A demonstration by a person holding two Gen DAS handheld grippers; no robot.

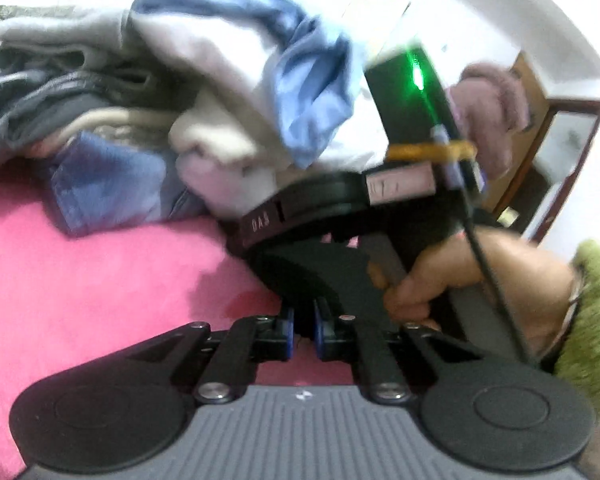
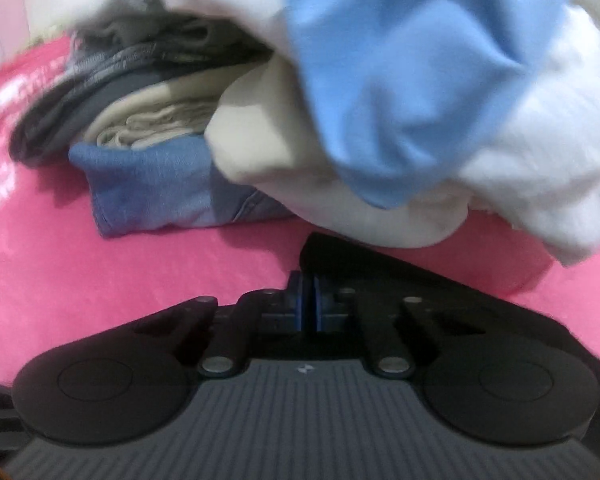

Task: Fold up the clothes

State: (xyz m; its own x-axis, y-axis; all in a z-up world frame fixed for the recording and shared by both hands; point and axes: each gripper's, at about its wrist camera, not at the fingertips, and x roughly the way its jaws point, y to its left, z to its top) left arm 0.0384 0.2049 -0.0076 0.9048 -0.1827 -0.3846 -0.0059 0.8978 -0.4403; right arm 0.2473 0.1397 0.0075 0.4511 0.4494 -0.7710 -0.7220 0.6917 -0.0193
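Note:
A black cloth point(image 1: 312, 276) lies low over the pink bedspread point(image 1: 80, 280). My left gripper point(image 1: 304, 320) is nearly closed, its blue pads pinching the cloth's near edge. Just beyond it a hand point(image 1: 440, 272) in a green fuzzy sleeve holds the other tool's black housing point(image 1: 320, 200). In the right wrist view my right gripper point(image 2: 308, 292) has its pads pressed together on a corner of the black cloth point(image 2: 380, 272), which spreads off to the right over the pink bedspread point(image 2: 100, 272).
A heap of clothes rises behind: a white and light-blue garment point(image 1: 260, 40) point(image 2: 400, 80) on top, a folded blue piece point(image 1: 112, 184) point(image 2: 152, 184) at its foot, grey and beige layers point(image 1: 40, 92) at left. A brown door frame point(image 1: 540, 140) stands far right.

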